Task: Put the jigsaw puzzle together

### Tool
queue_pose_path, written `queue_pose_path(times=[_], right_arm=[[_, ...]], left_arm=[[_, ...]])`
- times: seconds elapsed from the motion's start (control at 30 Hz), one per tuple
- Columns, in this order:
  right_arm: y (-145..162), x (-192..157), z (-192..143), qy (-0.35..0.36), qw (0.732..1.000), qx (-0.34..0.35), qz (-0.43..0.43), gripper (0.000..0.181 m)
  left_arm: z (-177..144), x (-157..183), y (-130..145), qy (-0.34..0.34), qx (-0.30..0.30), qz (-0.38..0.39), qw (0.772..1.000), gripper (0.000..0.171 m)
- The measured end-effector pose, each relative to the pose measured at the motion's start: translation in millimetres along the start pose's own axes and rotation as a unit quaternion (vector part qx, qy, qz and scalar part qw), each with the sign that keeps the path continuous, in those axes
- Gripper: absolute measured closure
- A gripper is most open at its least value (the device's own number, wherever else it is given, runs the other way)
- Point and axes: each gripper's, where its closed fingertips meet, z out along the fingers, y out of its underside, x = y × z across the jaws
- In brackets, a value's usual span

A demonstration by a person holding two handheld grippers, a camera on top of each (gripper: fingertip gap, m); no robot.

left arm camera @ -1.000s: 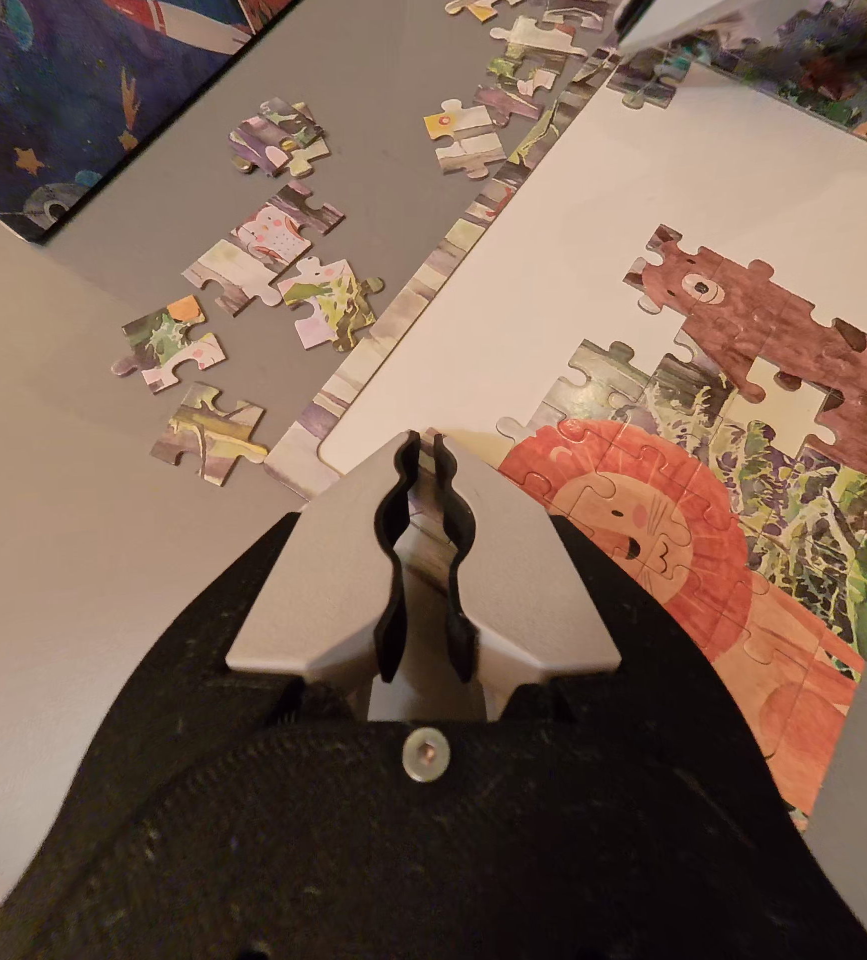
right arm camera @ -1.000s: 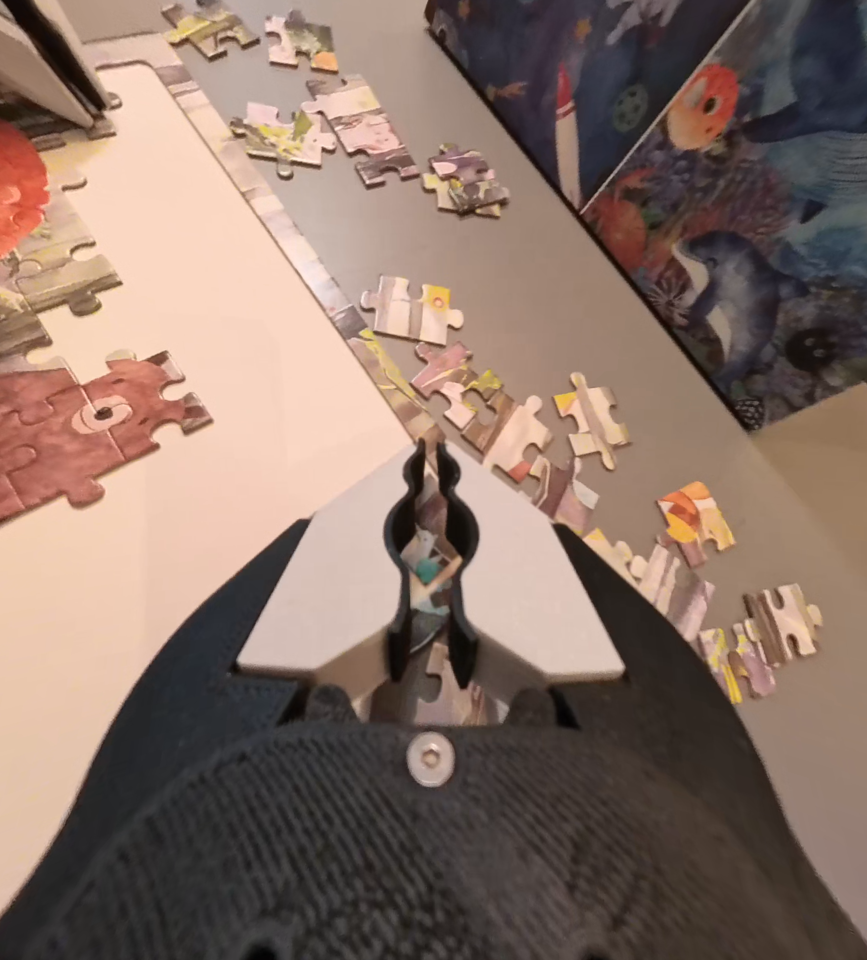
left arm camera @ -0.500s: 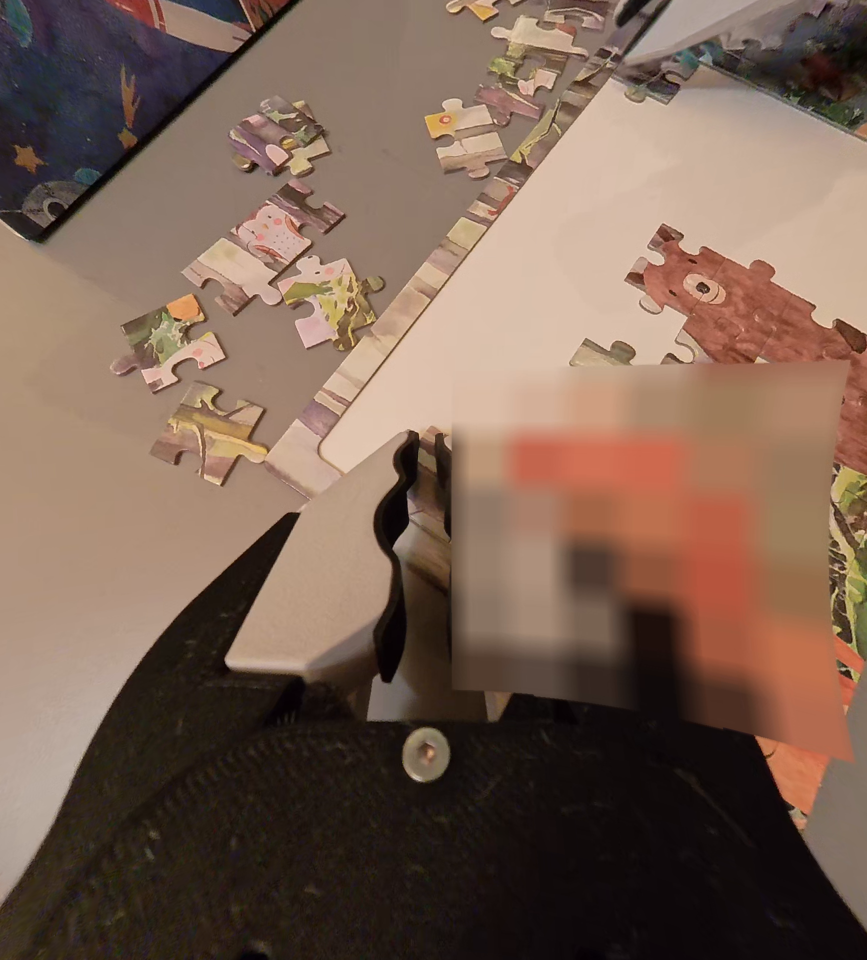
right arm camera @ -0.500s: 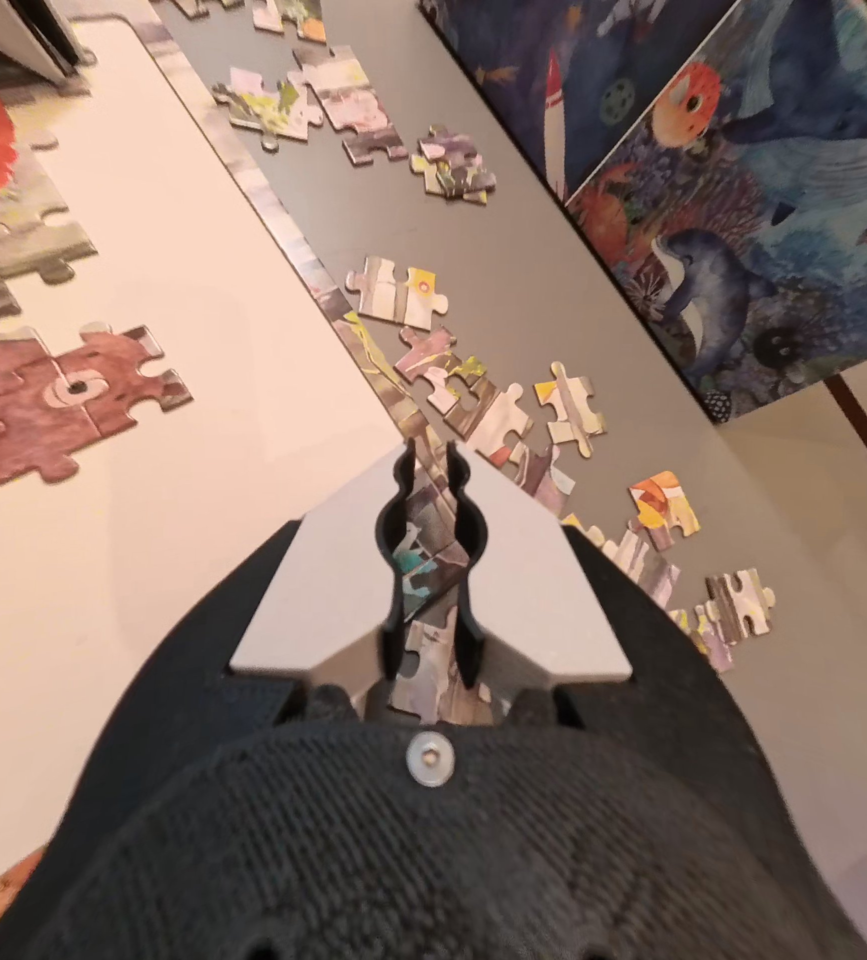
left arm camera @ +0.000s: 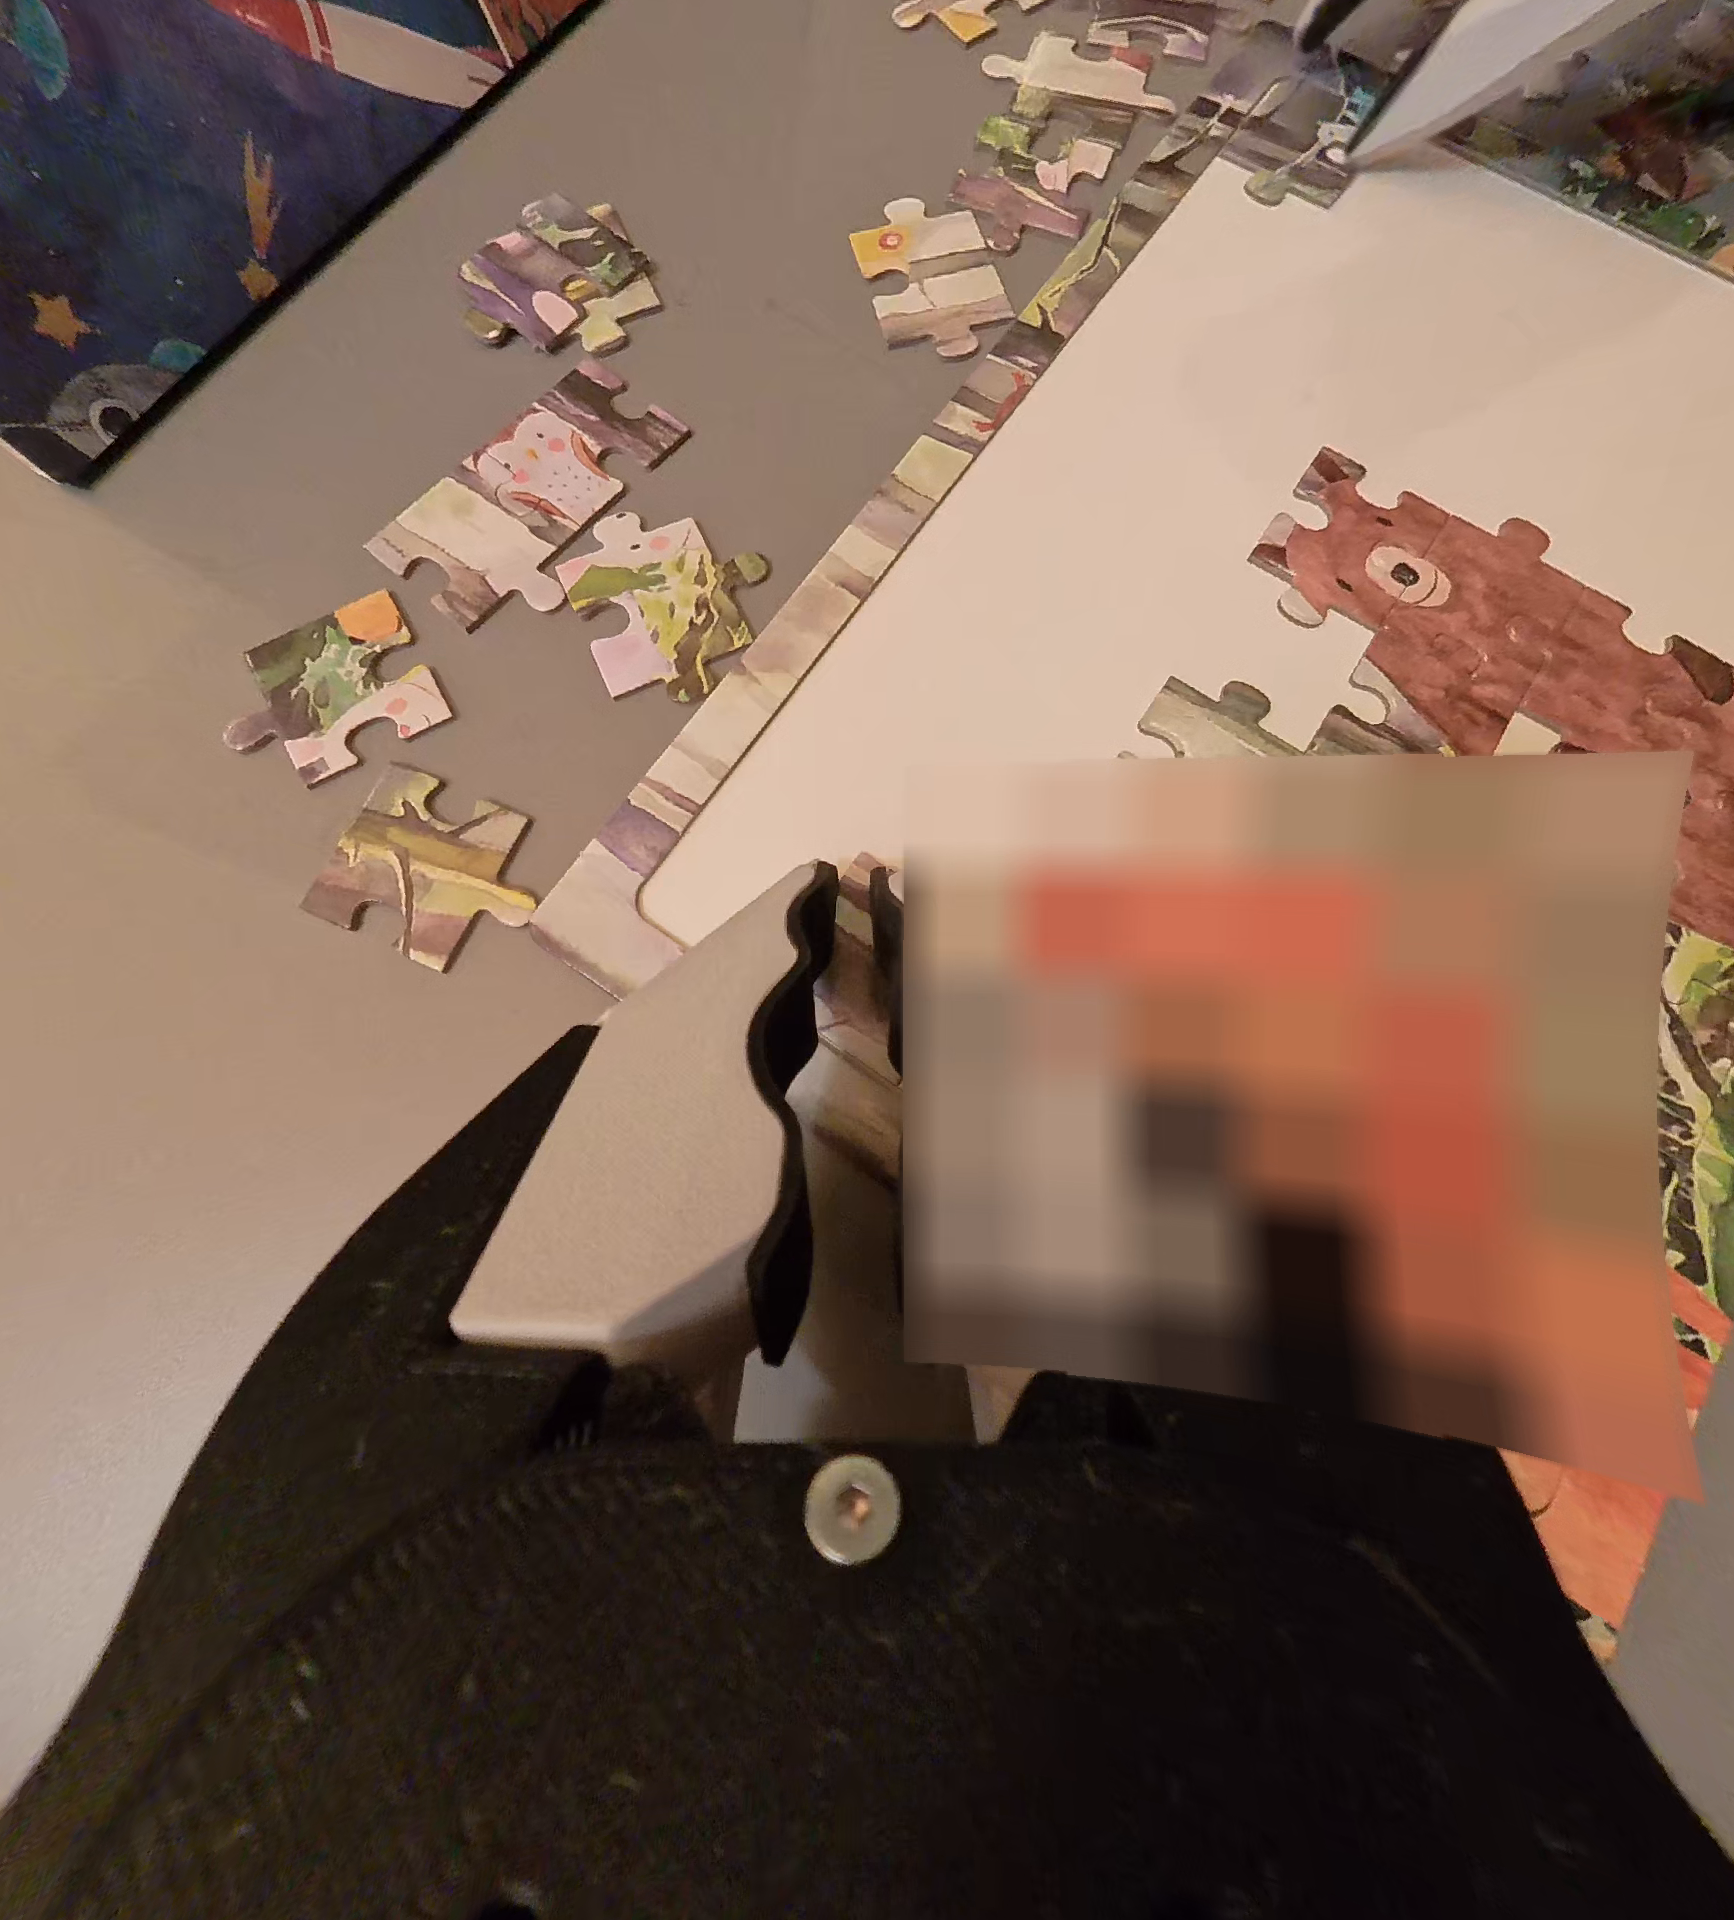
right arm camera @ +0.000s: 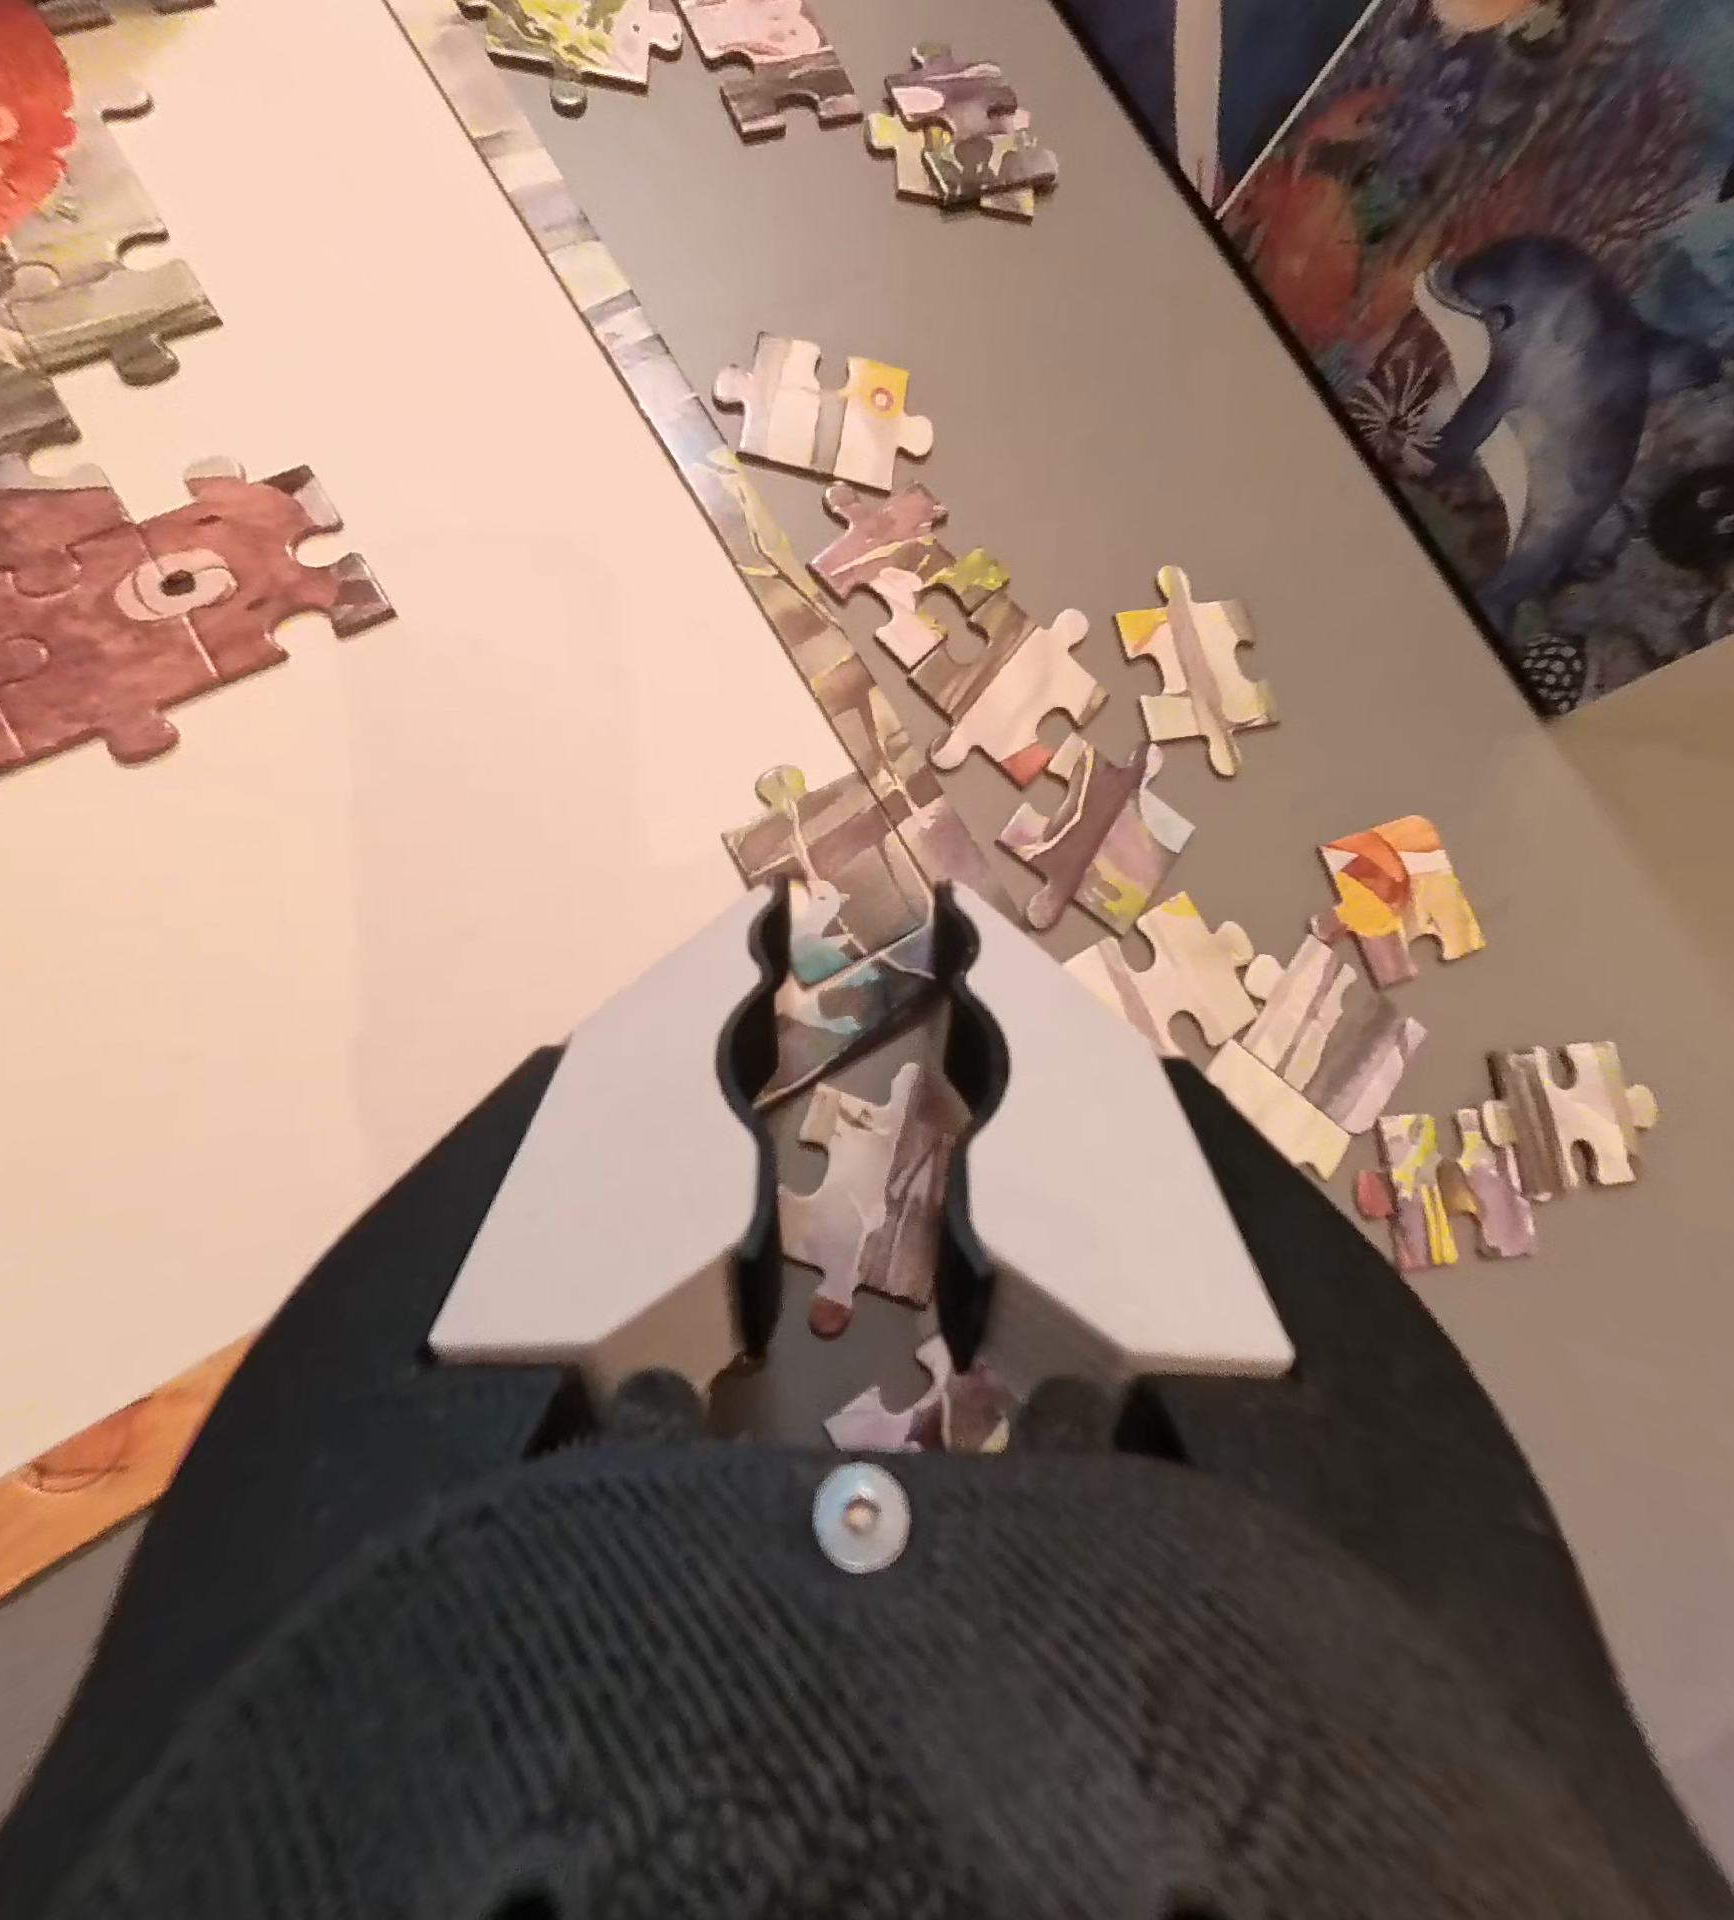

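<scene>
Piece (right arm camera: pixel 821 842): flat, half on board (right arm camera: pixel 323 831), half on frame (right arm camera: pixel 634 343), at right gripper's tips.
Right gripper (right arm camera: pixel 858 904): let go, jaws apart over piece's near end.
Left gripper (left arm camera: pixel 847 904): pinched close, empty; one finger hidden by blur.
Risk: snagging on frame, tilting, never dropping flat.
Cause: lying crooked across frame edge.
Other risk: hard push, bear (right arm camera: pixel 115 613) bits knocked apart.

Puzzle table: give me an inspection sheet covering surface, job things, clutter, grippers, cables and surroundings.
Surface: grey table with a white puzzle board on it.
Job's things: assembled bear section on the board; loose pieces scattered beside its edge.
Clutter: nothing seen.
Grippers: left gripper partly masked, state unclear; right gripper jaws apart around a grey piece at the board's edge.
Cables: nothing seen.
Surroundings: blue illustrated panels beyond the pieces; wooden strip at the board's near edge.
</scene>
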Motion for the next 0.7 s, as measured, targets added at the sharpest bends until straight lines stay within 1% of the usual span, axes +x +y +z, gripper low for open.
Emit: queue_pose_path(times=[0.7], right_arm=[[-0.9, 8.2, 0.1, 0.025, 1.000, -0.001, -0.001, 0.156]], left_arm=[[-0.3, -0.1, -0.2, 0.000, 0.000, 0.000, 1.000, 0.167]])
